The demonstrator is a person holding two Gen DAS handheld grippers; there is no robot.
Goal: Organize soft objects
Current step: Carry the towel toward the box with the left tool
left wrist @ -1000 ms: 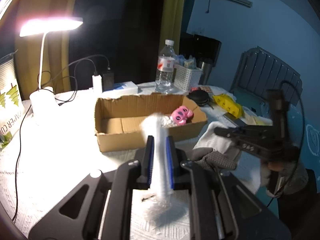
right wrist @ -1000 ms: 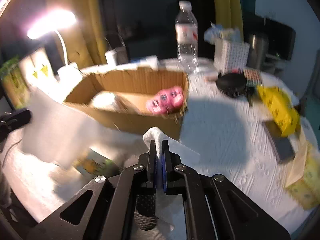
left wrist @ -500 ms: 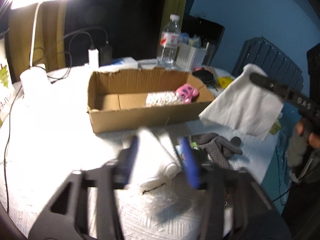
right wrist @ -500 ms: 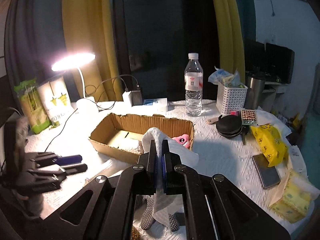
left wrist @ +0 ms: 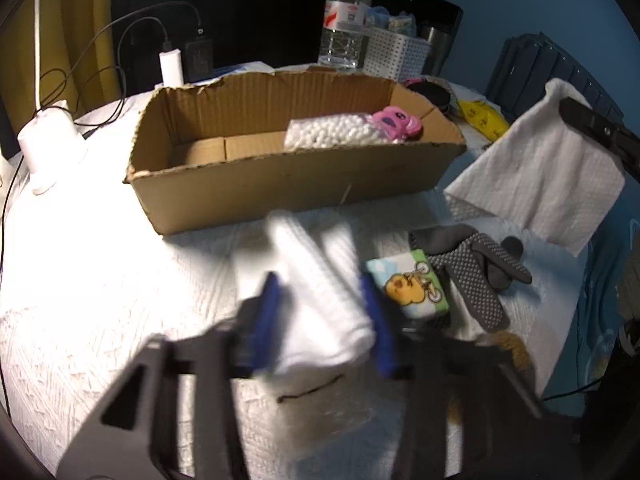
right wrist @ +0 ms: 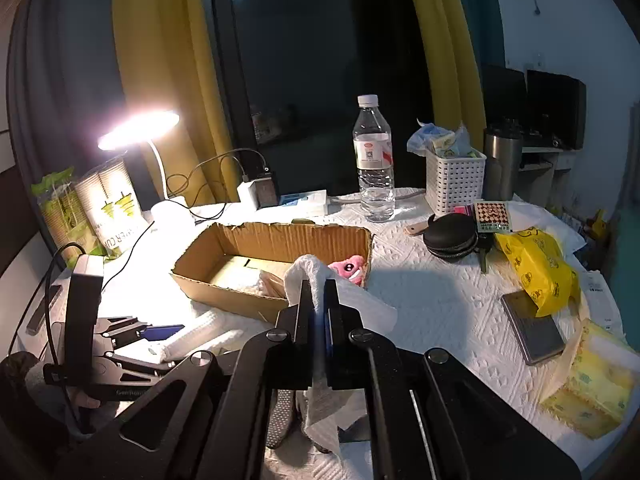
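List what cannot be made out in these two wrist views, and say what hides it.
- Left wrist view: jaws of the left gripper have just been closing with the white roll between them; motion blur hides whether they press it.
- Right wrist view: the pink toy is half hidden behind the white cloth pinched in the right gripper.
- Left wrist view: the frame edge cuts off the right gripper.
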